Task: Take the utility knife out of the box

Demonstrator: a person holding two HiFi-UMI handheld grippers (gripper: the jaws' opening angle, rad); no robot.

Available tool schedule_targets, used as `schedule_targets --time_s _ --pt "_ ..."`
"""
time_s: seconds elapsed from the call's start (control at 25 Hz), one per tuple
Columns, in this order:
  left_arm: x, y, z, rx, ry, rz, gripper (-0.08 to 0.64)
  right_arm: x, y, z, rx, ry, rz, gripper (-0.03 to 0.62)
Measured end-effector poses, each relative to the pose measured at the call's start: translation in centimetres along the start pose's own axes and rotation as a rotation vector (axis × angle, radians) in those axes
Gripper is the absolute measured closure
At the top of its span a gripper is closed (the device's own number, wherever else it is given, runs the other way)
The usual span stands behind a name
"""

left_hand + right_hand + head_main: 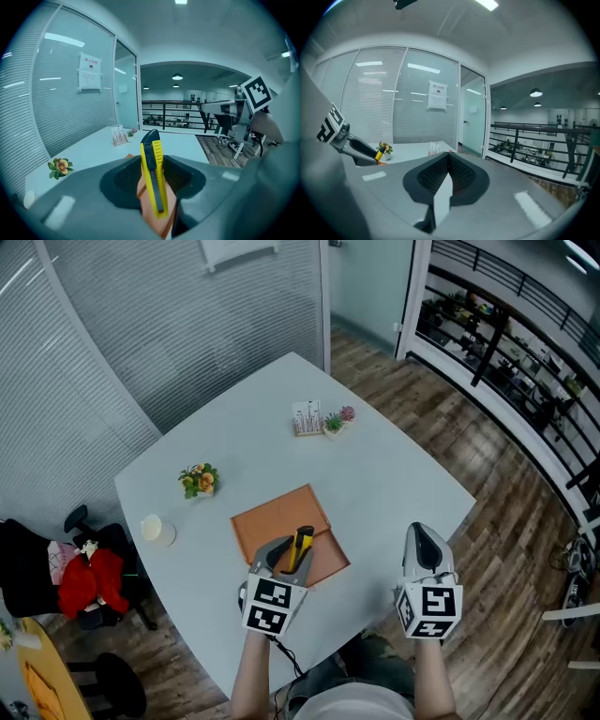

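Clamped on the utility knife [302, 545]: that's how we read the left gripper [286, 557] in the head view, low centre of frame, right over the orange box [277, 517]. The knife's black nose points away from the person, and the jaws pinch the yellow body from both sides. We judge that hold is meant to bring it straight up and out. The right gripper [420, 532] sits lower right, near the edge of the table [394, 474], well apart from the box; probably parked so it stays out of the way. A flower ornament [198, 480] and a card stand [307, 418] are farther up the table, not involved.

Left gripper view: the knife stands centre frame between the jaws, slider facing us, with orange box showing below it through the gap. The knife's rear end is cut off behind the jaws. We cannot tell whether the blade is out, nor whether the knife has cleared the box yet. The box looks flat from above, and its walls are hard to make out.

Right gripper view: jaws pressed together, nothing between them, only a pale sliver under the tips. The other gripper shows small at mid left with the knife's yellow end; the box is barely visible there.
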State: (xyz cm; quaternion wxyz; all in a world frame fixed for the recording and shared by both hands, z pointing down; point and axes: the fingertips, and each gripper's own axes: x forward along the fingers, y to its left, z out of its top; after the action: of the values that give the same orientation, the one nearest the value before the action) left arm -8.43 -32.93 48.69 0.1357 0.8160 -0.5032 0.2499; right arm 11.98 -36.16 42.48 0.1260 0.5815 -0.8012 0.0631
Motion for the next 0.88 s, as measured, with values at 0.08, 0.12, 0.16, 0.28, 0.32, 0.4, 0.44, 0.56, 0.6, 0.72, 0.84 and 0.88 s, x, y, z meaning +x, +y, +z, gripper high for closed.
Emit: schedule_targets --time_s 0.08,0.12,0.16,0.28,0.32,0.4,0.44,0.56,0.6,0.72,0.84,0.88 --pt "-0.7 0.1 0.8 0.001 -0.024 0.01 0.413 -0.1 0.2 0.6 -0.001 -0.015 0.0 0.581" --pt "-0.9 0.2 1.1 0.002 -0.036 0.015 0.413 -0.2 0.3 0.9 -0.002 -0.022 0.001 0.581" --pt "-1.2 0.3 1.4 0.005 -0.047 0.021 0.413 -0.2 0.4 1.2 -0.004 -0.03 0.001 0.581" --pt "-1.8 0.6 2.2 0.02 -0.07 0.035 0.413 -0.1 0.8 2.1 -0.013 -0.05 0.004 0.581" --pt "-2.0 0.7 2.4 0.024 -0.077 0.041 0.413 -0.1 1.0 2.5 -0.016 -0.057 0.005 0.581" --pt "-2.4 0.9 2.7 0.025 -0.092 0.052 0.413 -0.1 1.3 3.2 -0.02 -0.07 0.006 0.581" --pt "-2.5 0.9 2.8 0.023 -0.1 0.056 0.413 -0.1 1.4 3.5 -0.021 -0.076 0.006 0.581" --pt "-3.0 1.2 3.3 0.008 -0.13 0.07 0.413 -0.1 1.5 4.2 -0.024 -0.091 0.002 0.581" --pt "-3.2 1.3 3.5 0.004 -0.142 0.079 0.413 -0.2 1.6 4.4 -0.025 -0.096 0.001 0.581" --pt "-3.8 1.7 4.1 -0.009 -0.183 0.111 0.413 -0.5 1.7 4.8 -0.029 -0.109 -0.005 0.581" --pt "-4.3 2.1 4.6 -0.021 -0.218 0.136 0.413 -0.8 1.7 5.3 -0.032 -0.122 -0.012 0.581" --pt "-4.5 2.2 4.7 -0.025 -0.228 0.141 0.413 -0.9 1.8 5.4 -0.033 -0.126 -0.015 0.581"
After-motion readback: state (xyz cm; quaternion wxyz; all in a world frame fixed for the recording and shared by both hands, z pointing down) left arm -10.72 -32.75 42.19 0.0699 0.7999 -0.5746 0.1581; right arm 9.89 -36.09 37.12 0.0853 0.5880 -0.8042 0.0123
